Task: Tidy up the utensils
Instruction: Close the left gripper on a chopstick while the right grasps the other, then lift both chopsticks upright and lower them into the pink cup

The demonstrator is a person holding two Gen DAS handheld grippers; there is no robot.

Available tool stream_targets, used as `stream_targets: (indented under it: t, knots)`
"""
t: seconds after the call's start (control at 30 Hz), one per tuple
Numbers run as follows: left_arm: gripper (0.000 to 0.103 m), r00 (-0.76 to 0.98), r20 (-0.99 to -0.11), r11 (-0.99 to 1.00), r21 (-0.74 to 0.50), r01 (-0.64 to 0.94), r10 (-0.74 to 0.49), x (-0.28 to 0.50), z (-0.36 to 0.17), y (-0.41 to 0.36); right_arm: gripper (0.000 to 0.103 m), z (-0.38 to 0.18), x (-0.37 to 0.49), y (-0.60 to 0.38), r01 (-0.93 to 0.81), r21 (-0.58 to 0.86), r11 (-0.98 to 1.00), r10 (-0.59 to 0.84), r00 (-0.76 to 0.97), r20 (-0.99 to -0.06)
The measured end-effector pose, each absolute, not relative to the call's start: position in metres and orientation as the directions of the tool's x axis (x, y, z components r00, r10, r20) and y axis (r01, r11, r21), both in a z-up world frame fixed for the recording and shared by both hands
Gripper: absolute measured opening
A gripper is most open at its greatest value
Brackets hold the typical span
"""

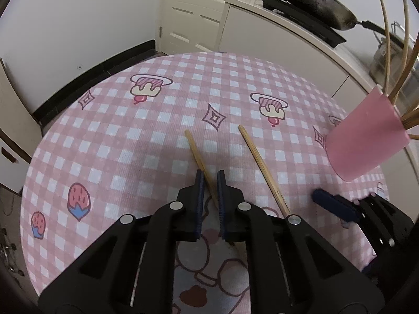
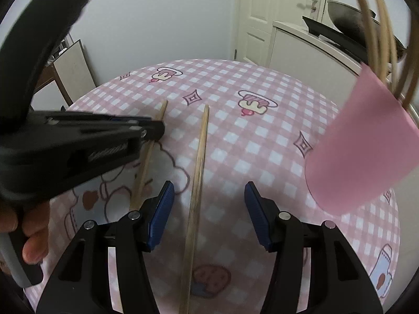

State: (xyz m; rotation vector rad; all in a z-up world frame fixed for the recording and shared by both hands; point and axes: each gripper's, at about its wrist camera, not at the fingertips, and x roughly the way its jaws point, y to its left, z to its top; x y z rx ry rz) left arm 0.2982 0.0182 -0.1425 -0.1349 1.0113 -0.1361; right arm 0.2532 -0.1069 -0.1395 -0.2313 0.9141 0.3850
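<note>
chopsticks lie loose on a round desk [image 1: 110, 141] covered in a pink checked cloth with cartoon prints. two bamboo sticks remain on the cloth, side by side and apart. the left claw [image 1: 210, 180] is clenched on the left chopstick [image 1: 195, 151], its blue pads pinching the stick partway along, with the far end pointing away across the cloth and the near end hidden under the claw. from the right wrist view the same claw [image 2: 154, 130] reaches in from the left, a hand [image 2: 31, 238] wrapped round its handle.

the right claw [image 2: 209, 209] hangs released, jaws apart, above the near part of the right chopstick [image 2: 199, 172], which runs between its blue pads without touching them. a pink cup [image 1: 364, 141] stands at the right side of the desk, near both claws, with several chopsticks [image 1: 392, 52] already fanning out of its mouth. a dark pan [image 1: 314, 5] sits on a counter in the background.

the step in hand appears to be lifting the gripped stick and carrying it to the cup. to do it well, the left claw would best keep its pinch firm, raise the stick clear of the cloth, tilt it toward upright, and lower one end into the cup's mouth without knocking the sticks already there or tipping the light cup.
</note>
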Motion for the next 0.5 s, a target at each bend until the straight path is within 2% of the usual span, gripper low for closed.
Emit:
stream_targets:
  t: [0.1, 0.2, 0.33, 0.5]
  knots:
    - [0.007, 0.521, -0.83, 0.979, -0.2, 0.05, -0.196, 0.294, -0.141, 0.026, 0.048, -0.139, 0.262, -0.102, -0.426, -0.026, 0.905, 0.23, 0.539, -0.81]
    - [0.007, 0.53, -0.82, 0.974, -0.221, 0.057, -0.217, 0.287, -0.136, 0.032, 0.035, -0.138, 0.267, -0.095, -0.443, -0.018, 0.896, 0.244, 0.527, -0.814]
    - [0.007, 0.554, -0.797, 0.968, -0.238, 0.078, -0.241, 0.276, -0.124, 0.033, 0.005, -0.137, 0.267, -0.087, -0.461, -0.013, 0.887, 0.254, 0.513, -0.82]
    - [0.007, 0.593, -0.758, 0.96, -0.257, 0.112, -0.272, 0.261, -0.1, 0.032, 0.005, -0.123, 0.257, -0.089, -0.464, 0.004, 0.886, 0.281, 0.53, -0.8]
